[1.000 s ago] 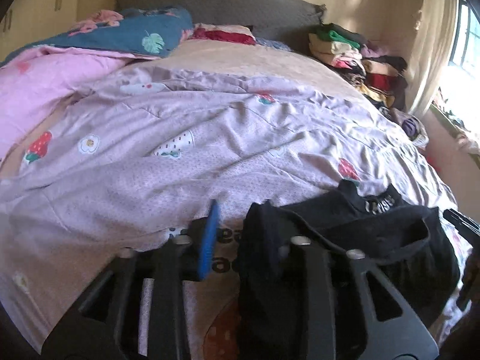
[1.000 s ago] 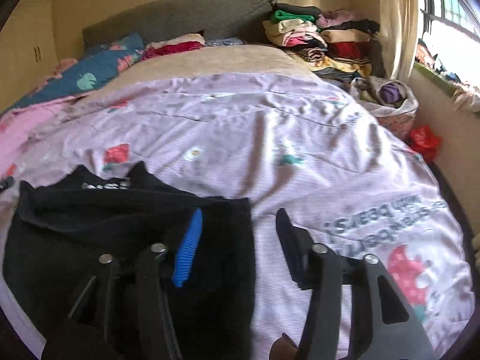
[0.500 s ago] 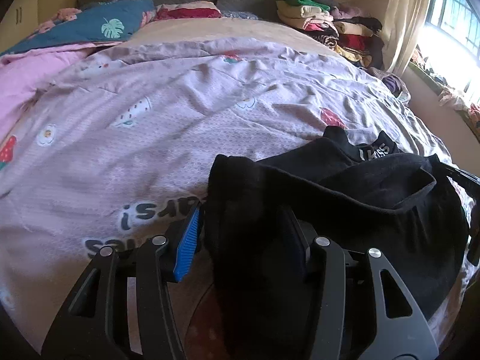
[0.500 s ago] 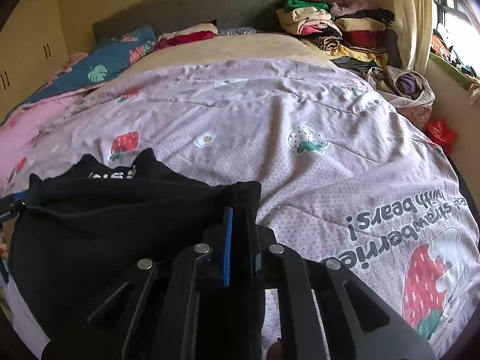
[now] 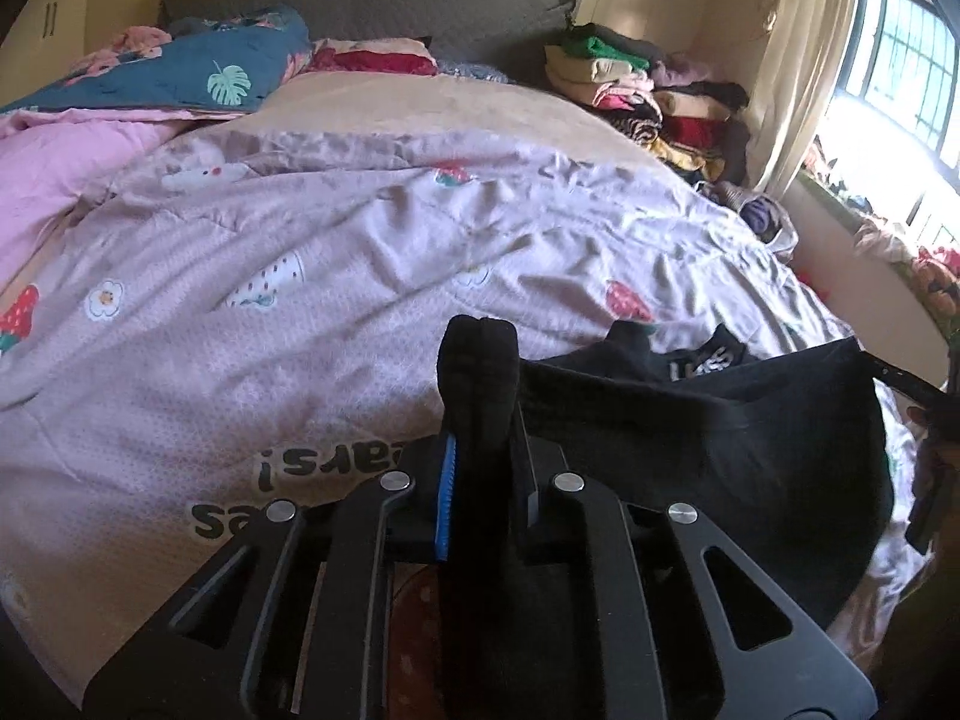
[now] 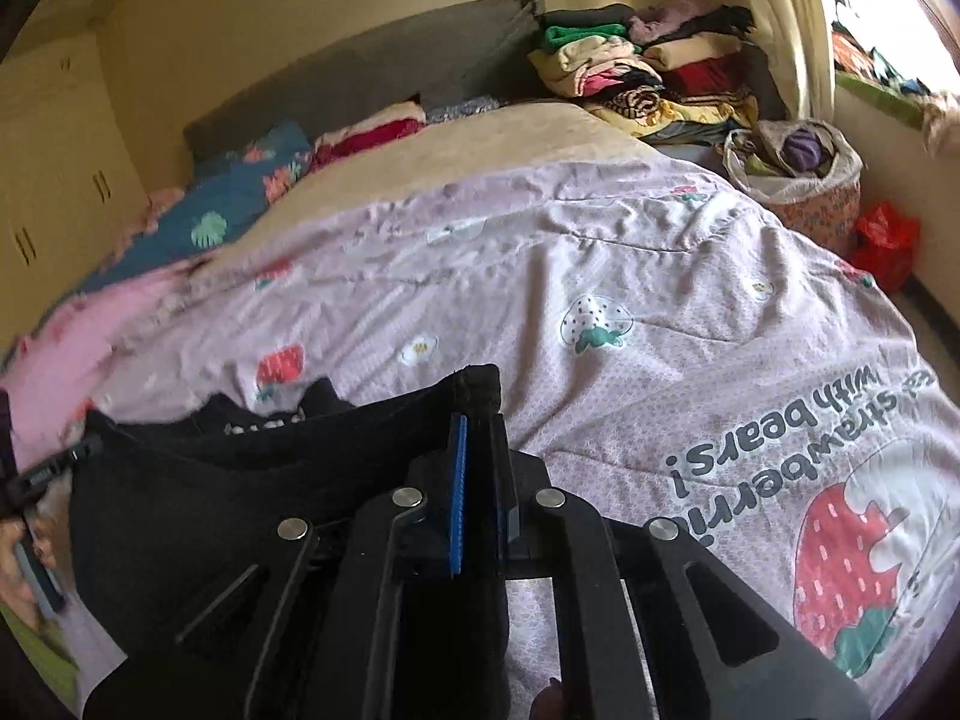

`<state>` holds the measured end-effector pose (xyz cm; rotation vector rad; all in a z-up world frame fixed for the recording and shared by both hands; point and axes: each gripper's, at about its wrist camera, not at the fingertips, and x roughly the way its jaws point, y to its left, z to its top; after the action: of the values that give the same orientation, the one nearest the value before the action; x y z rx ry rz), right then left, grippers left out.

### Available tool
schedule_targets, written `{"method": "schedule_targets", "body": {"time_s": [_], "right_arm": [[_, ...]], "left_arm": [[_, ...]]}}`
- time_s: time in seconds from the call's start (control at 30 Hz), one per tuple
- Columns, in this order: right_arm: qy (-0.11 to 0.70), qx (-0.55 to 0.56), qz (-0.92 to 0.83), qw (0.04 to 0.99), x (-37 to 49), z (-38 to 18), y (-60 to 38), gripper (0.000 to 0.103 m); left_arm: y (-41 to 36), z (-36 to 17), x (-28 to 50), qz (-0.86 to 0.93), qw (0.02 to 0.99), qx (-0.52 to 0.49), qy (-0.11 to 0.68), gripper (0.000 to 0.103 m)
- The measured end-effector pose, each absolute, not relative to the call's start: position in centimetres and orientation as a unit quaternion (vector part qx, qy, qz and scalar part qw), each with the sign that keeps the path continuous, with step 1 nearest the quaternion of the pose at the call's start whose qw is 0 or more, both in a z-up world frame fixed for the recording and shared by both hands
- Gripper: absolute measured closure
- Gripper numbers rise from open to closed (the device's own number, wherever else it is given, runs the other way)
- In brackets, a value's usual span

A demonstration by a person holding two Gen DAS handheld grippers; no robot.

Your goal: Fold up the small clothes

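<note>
A small black garment [image 5: 720, 438] with a white printed collar label is stretched between both grippers over a lilac strawberry-print duvet [image 5: 336, 300]. My left gripper [image 5: 483, 456] is shut on the garment's left corner, with a bunch of black cloth sticking up between its fingers. My right gripper [image 6: 477, 468] is shut on the garment's [image 6: 252, 492] right corner. The garment's front part is lifted off the bed; its collar end still rests on the duvet. Each gripper shows at the edge of the other's view.
A stack of folded clothes [image 5: 648, 90] sits at the bed's far right by the curtain. Pillows and a teal leaf-print blanket [image 5: 180, 72] lie at the grey headboard. A bag of clothes [image 6: 792, 174] and a red bag [image 6: 888, 240] stand on the floor right of the bed.
The left gripper closed on the garment's corner; it was open half a second ago. The right gripper closed about half a second ago. Both have lifted the edge.
</note>
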<state>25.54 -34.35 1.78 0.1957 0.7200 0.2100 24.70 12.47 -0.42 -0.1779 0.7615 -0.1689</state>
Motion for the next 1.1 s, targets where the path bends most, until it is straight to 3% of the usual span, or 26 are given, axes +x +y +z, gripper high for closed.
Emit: {"method": "schedule_targets", "body": {"time_s": [0.53, 0.93, 1.07, 1.1], "right_arm": [[0.346, 0.172, 0.079, 0.919, 27.0, 0.5, -35.8, 0.097], [0.368, 0.162, 0.058, 0.914, 27.6, -1.0, -35.4, 0.097], [0.375, 0.134, 0.047, 0.916, 27.6, -1.1, -34.8, 0.096], [0.377, 0.118, 0.039, 0.918, 27.6, -1.0, -34.5, 0.089]], "left_arm": [[15.1, -0.1, 24.8, -0.071, 0.923, -0.142, 0.349, 0.1], [15.5, -2.7, 25.9, -0.042, 0.914, -0.146, 0.375, 0.099], [15.1, -2.5, 25.9, -0.036, 0.915, -0.136, 0.379, 0.092], [15.0, -2.5, 25.9, -0.035, 0.915, -0.135, 0.38, 0.09]]}}
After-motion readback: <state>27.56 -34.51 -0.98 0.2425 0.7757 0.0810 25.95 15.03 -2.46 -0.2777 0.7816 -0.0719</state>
